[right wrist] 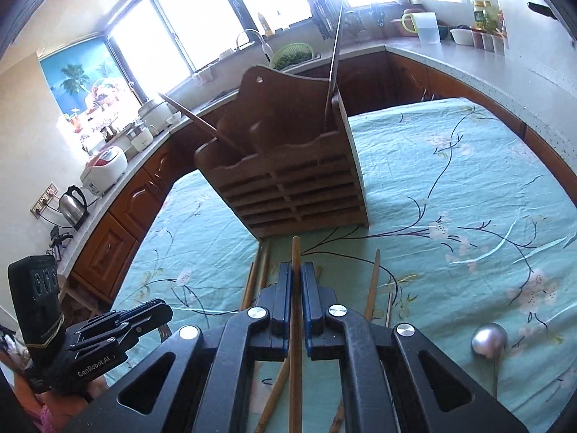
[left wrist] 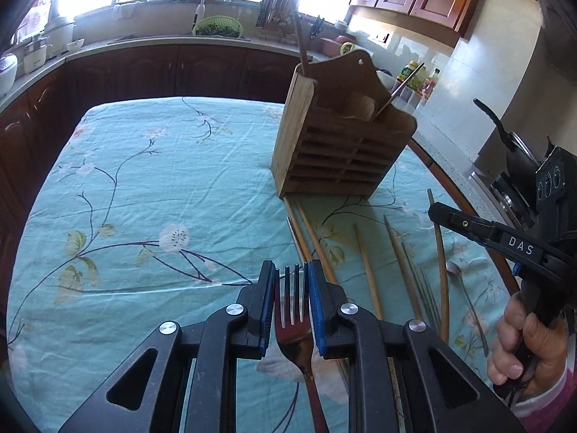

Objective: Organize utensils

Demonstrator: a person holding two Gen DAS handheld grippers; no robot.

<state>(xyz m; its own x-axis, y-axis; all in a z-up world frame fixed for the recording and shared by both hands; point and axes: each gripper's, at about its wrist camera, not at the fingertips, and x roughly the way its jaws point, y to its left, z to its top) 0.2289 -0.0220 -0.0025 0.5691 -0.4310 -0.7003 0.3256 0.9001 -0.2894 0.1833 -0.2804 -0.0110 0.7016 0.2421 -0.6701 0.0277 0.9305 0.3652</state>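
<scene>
While both hands carry a utensil: two views follow, left then right.
Left view, jaws: the left gripper [left wrist: 290,281] is closed on a fork [left wrist: 293,328], tines forward between the blue pads.
Left view, holder: a wooden holder [left wrist: 335,151] stands on the desk [left wrist: 144,187]; a wooden handle and a metal stick lean out of its top.
Left view, loose items: chopsticks [left wrist: 368,270] and a spoon [left wrist: 465,288] lie on the cloth in front of the holder.
Right view, jaws: the right gripper [right wrist: 296,288] is closed on one wooden chopstick [right wrist: 295,342], which points toward the holder [right wrist: 288,187].
Right view, compartments: a wooden piece leans in the left compartment, a metal rod in the right.
Right view, ladle: a metal ladle [right wrist: 489,341] rests on the cloth at right.
Risk: the fork, pinched only at its head, may swing or slip; two tools nearing one holder may collide or tip it.
</scene>
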